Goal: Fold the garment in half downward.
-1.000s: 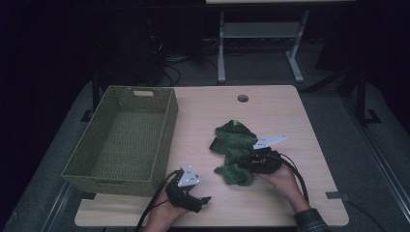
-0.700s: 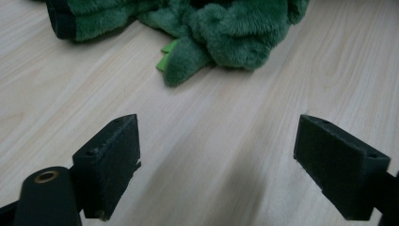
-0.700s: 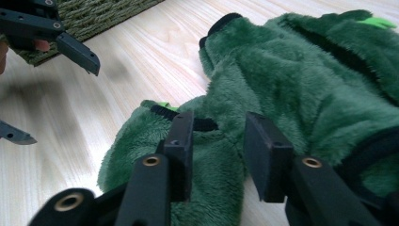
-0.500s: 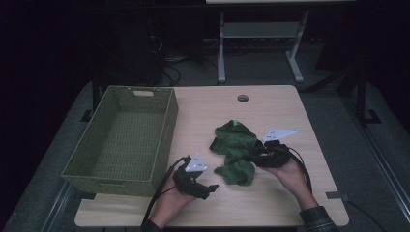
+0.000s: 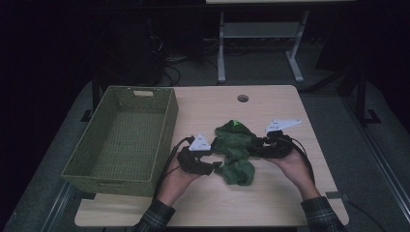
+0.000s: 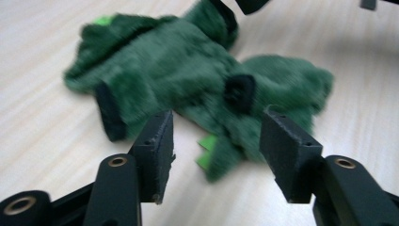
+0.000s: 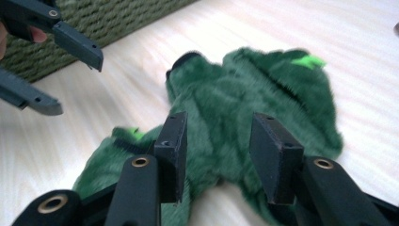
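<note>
The green plush toy (image 5: 235,150) lies crumpled on the desk (image 5: 270,203) between the two hands, just right of the woven green basket (image 5: 121,140), which holds nothing that can be seen. A second ago the left tongs (image 5: 216,166) sat low near the front edge of the desk, well clear of the toy; now they have come up and across to its near-left edge, and their jaws have just been closing from wide to about half spread. In the left gripper view the pads (image 6: 157,150) stand apart in front of the fur with only a green flap (image 6: 214,157) of the toy lying in the gap, not yet pinched. The right tongs (image 5: 252,145) have stayed at the toy's right side, and their jaws have just been opening a little; in the right gripper view they stand apart over the plush (image 7: 244,113), and I cannot tell whether the pads touch it. By my reading, both hands are converging for a two-sided hold on the toy, probably to lift it toward the basket, but no firm grip is made yet.
</note>
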Action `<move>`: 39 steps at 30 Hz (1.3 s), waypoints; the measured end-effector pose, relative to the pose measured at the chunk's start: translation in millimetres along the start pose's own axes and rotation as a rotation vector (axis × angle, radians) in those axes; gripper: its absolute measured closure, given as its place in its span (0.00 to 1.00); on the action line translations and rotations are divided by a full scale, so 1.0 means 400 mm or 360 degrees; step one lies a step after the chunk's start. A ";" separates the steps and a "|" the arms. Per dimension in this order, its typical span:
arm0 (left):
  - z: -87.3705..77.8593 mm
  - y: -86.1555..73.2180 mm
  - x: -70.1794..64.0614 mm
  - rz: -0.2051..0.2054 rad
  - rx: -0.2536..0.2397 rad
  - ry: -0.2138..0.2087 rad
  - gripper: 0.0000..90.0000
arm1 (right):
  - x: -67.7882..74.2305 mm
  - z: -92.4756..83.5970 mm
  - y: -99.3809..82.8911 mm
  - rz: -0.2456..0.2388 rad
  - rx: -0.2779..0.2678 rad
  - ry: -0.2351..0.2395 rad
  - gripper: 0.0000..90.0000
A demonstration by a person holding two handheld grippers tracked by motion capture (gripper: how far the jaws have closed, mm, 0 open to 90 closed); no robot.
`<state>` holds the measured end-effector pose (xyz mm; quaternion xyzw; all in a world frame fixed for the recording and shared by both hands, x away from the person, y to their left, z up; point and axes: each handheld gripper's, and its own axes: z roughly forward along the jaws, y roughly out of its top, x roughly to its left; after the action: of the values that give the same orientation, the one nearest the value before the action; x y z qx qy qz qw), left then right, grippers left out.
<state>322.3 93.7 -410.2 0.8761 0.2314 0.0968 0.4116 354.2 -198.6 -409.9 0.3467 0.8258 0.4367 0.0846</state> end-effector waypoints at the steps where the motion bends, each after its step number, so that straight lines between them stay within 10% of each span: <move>1: 0.002 0.007 0.008 0.0004 -0.0003 0.0006 0.51 | 0.000 0.000 0.000 0.0000 0.0000 0.0000 0.63; 18: 0.086 0.097 0.116 0.0041 0.0044 0.0076 0.57 | -0.085 0.019 0.054 0.0049 0.0002 -0.0066 0.60; 39: 0.182 0.132 0.241 -0.0070 0.0041 0.0163 0.58 | -0.172 0.101 0.060 0.0112 0.0049 -0.0174 0.61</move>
<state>449.7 62.0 -418.6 0.8699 0.2727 0.1294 0.3900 435.3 -207.2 -426.8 0.4000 0.8139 0.4070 0.1090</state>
